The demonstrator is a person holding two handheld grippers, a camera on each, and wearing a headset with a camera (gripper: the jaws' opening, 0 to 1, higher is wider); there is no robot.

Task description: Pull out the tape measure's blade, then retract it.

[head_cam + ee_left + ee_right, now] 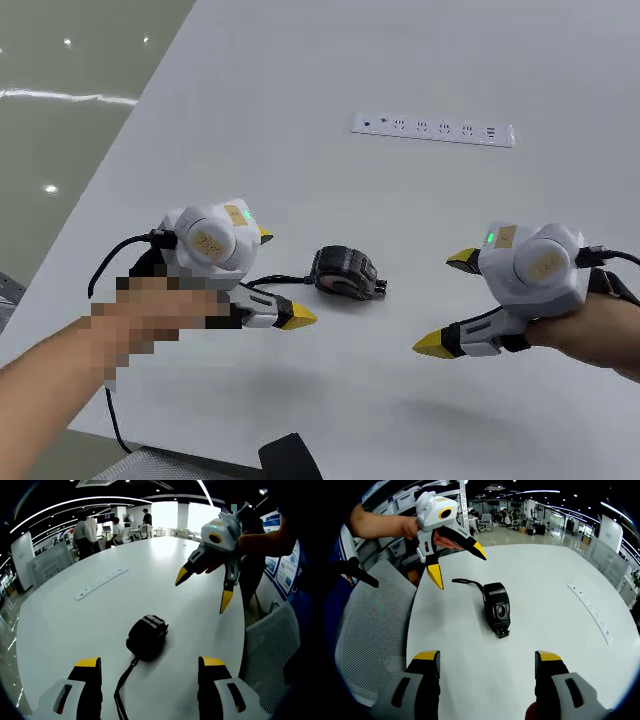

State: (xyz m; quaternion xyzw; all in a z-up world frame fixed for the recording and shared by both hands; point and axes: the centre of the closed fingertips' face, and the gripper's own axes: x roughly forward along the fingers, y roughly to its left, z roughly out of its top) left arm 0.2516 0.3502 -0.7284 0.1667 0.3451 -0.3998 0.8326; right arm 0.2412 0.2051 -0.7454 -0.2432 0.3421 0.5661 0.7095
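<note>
Right now the tape measure [345, 272] lies near the front edge of the desk [400, 60], between your left gripper [285, 278] and right gripper [445, 301], both wide open and empty. Hold it still with the left one. Then pinch the hook [502, 632] that faces the right one and pull straight.

My left gripper [285, 278] has a white body with tan labels, and its black fingers [298, 317] end in yellow tips. My right gripper [443, 302] wears the same white, black and yellow, and each body carries a small green light. Between the two sets of fingers the tape [345, 272] is black all over, with a ribbed case. Its strap [122, 685], toward my left fingers, is black too. Under my fingers the table [400, 60] is plain white. Beyond the fingertips the power strip [432, 128] is white with dark sockets. Behind my left fingers the chair [370, 635] is grey mesh.
</note>
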